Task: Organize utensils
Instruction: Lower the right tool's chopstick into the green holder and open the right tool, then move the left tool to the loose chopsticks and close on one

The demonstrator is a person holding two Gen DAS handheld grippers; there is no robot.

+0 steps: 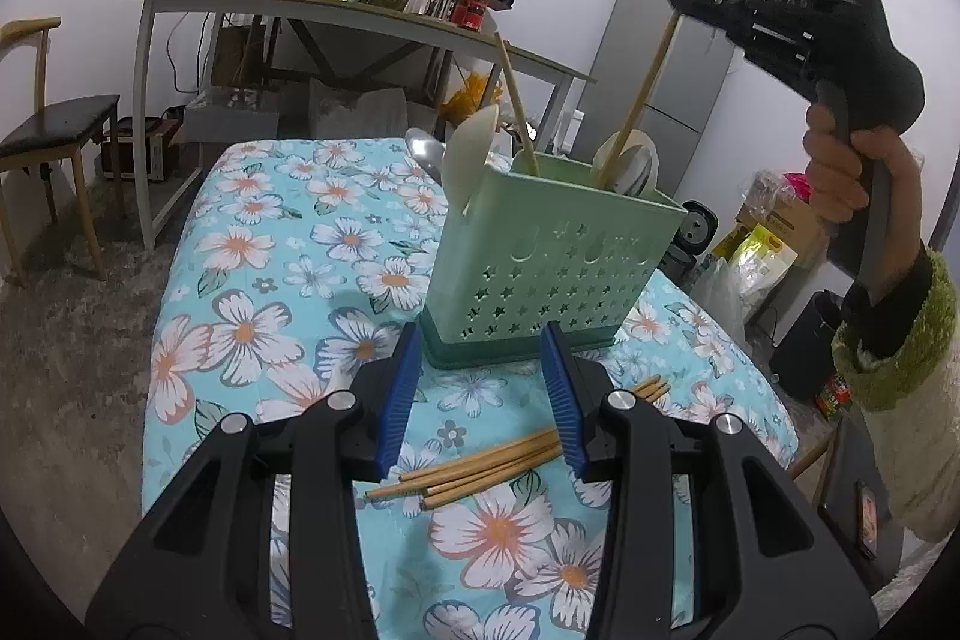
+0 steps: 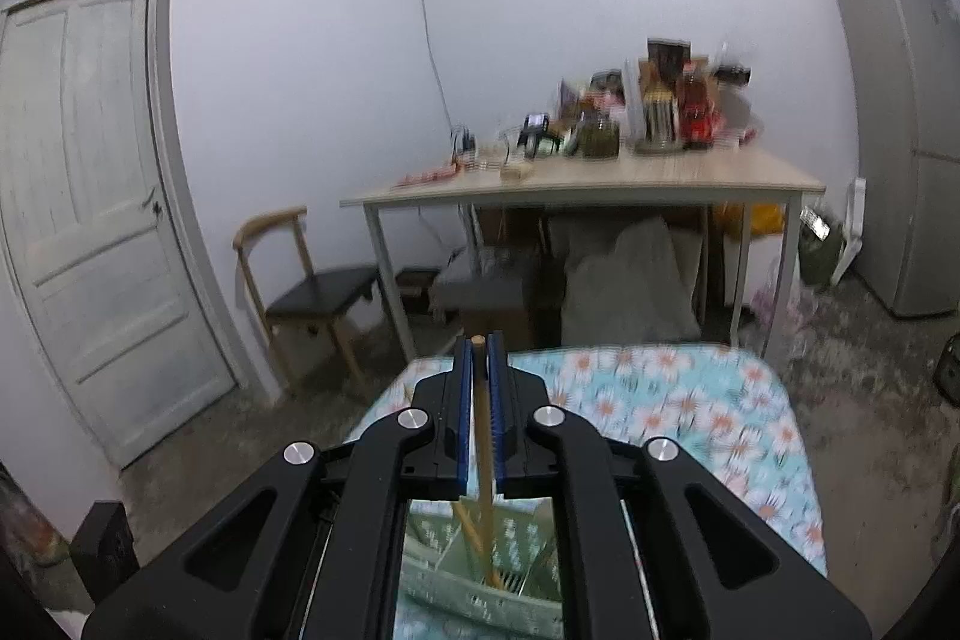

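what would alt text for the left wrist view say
The right claw lowers a chopstick into a green utensil holder on a floral tablecloth, while the open left claw hovers over loose chopsticks lying in front.

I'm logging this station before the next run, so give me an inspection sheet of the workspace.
Surface: floral tablecloth, flat.
Job's things: green utensil holder upright with spoons and one chopstick inside; loose chopsticks lying before it.
Clutter: nothing seen on the cloth.
Grippers: left gripper open above the loose chopsticks; right gripper shut on a chopstick over the holder.
Cables: wall cable.
Surroundings: cluttered desk, chair, fridge, door.
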